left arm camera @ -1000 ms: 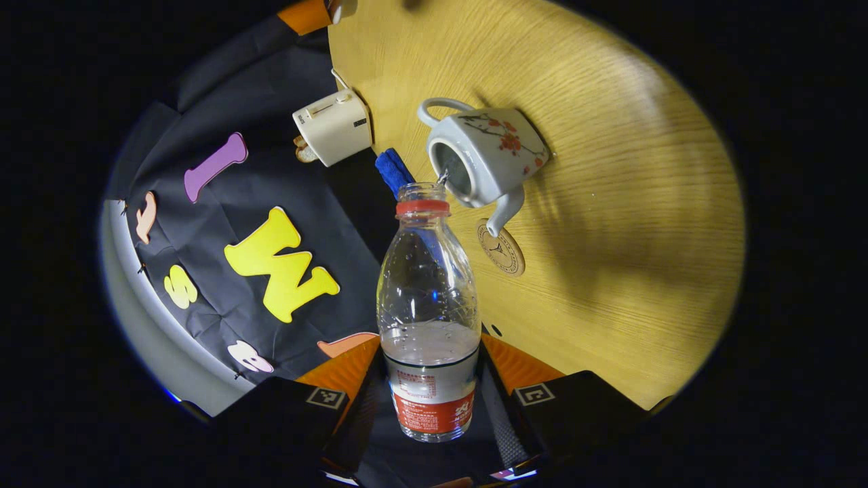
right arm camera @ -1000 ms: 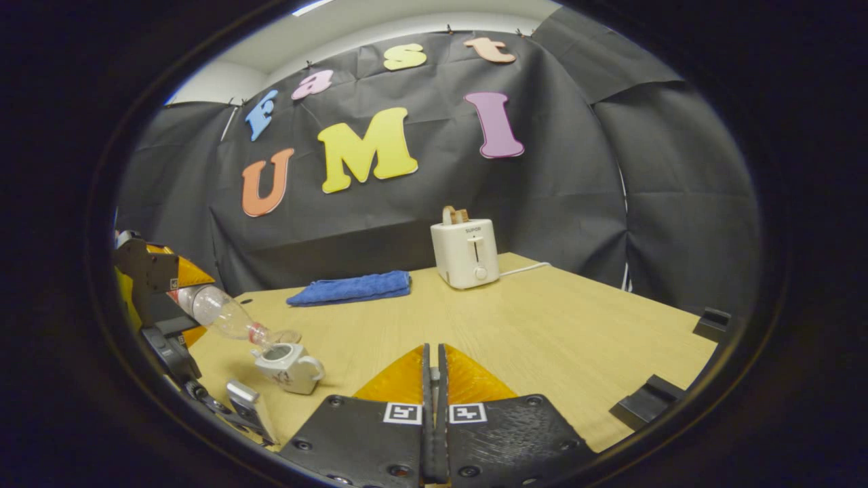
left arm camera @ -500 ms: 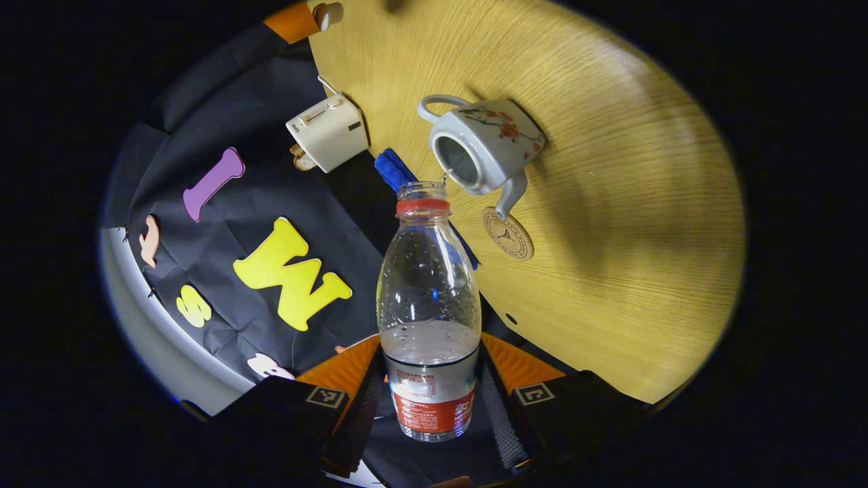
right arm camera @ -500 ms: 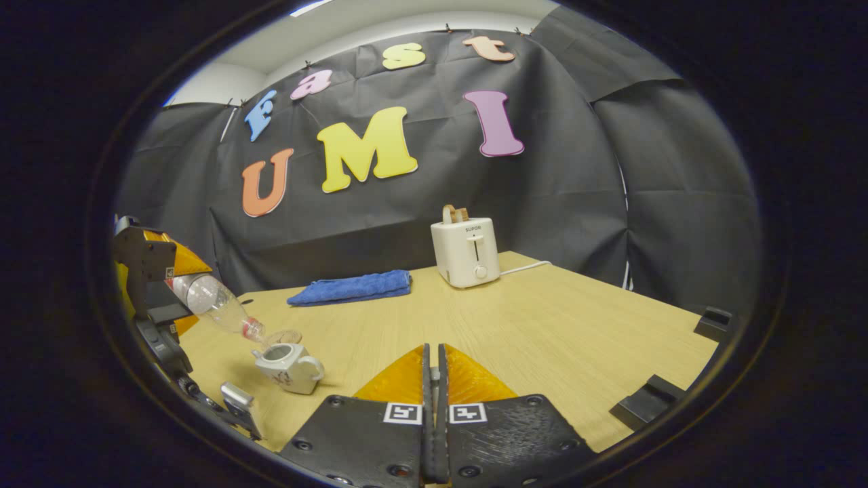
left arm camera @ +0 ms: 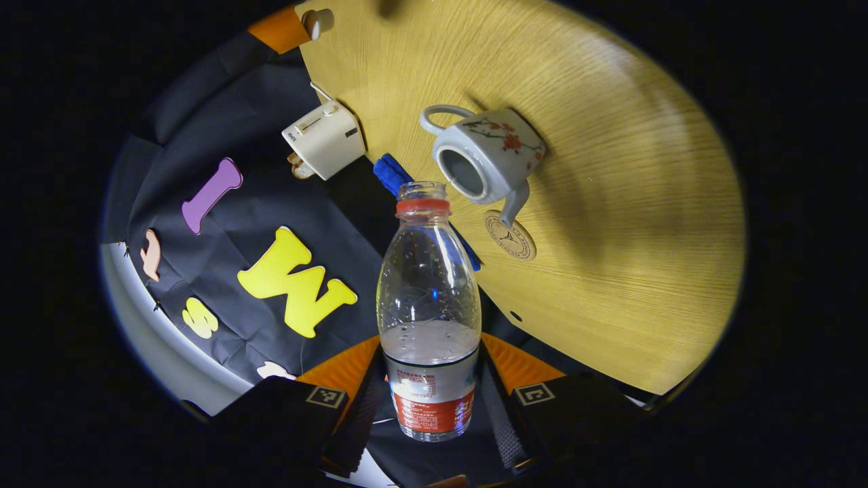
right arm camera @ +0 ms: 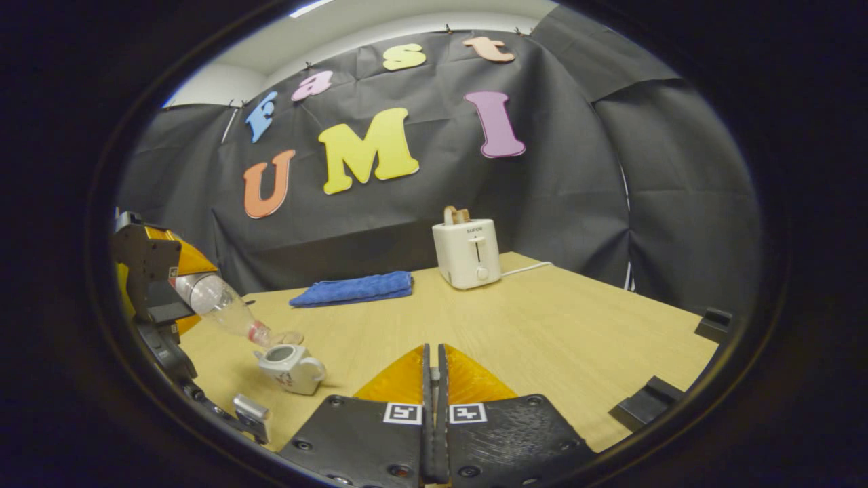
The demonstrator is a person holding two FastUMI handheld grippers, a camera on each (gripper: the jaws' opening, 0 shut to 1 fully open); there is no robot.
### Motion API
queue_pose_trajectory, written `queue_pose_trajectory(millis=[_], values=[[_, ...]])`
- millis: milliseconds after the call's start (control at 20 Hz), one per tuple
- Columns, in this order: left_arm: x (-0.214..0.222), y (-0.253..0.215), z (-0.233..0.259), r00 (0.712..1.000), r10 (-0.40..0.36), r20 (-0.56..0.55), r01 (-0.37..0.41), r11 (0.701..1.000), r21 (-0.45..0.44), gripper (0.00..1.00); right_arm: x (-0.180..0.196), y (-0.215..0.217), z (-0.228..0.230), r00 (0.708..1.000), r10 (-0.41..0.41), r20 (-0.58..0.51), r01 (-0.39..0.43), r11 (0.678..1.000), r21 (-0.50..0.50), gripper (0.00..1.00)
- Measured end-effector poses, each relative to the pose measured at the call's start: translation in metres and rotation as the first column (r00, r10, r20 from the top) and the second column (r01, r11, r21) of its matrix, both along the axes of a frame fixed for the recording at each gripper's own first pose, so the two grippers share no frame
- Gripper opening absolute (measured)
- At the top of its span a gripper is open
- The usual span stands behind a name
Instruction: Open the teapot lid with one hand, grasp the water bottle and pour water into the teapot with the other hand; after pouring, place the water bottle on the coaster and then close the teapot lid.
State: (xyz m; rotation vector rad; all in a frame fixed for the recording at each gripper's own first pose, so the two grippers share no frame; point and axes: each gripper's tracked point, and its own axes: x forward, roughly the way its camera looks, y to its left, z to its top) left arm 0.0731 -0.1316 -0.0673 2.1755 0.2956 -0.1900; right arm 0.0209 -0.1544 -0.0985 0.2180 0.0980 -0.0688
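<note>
Water bottle (left arm camera: 428, 298), uncapped, part full, clamped by left tongs (left arm camera: 428, 400); right tongs (right arm camera: 434, 420) closed

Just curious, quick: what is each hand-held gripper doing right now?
Left hand-held gripper: closed on the water bottle.
Right hand-held gripper: closed; whether it holds anything cannot be told.

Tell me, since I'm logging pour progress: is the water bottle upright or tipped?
Tipped. In the right gripper view the water bottle slants neck-down toward the open teapot, held by the left hand-held gripper.
</note>
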Motion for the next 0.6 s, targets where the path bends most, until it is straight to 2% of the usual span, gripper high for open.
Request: queue_pose_trajectory(millis=[250,400,450,500,600], values=[[0.003,0.004,-0.001,1.0,0.009,-0.002,-0.009,1.0,-0.016,0.75,0.0,-0.001,-0.001,1.0,-0.001,-0.002,0.001,1.0,0.002,0.0],[0.005,0.011,-0.005,1.0,0.021,-0.005,-0.021,0.998,-0.067,0.75,0.0,-0.003,0.002,1.0,-0.002,0.003,0.002,1.0,0.008,0.0],[0.007,0.012,-0.003,1.0,0.022,0.009,-0.021,0.995,-0.099,0.79,0.0,-0.005,0.001,1.0,-0.004,0.002,0.004,1.0,0.014,0.0],[0.012,0.015,-0.002,1.0,0.027,0.006,-0.026,0.988,-0.154,0.75,0.0,-0.007,0.002,1.0,-0.007,0.002,0.006,1.0,0.018,0.0],[0.019,0.025,-0.01,0.998,0.06,-0.024,-0.065,0.949,-0.307,0.77,0.0,-0.011,0.001,1.0,-0.017,0.0,0.017,1.0,0.021,0.0]])
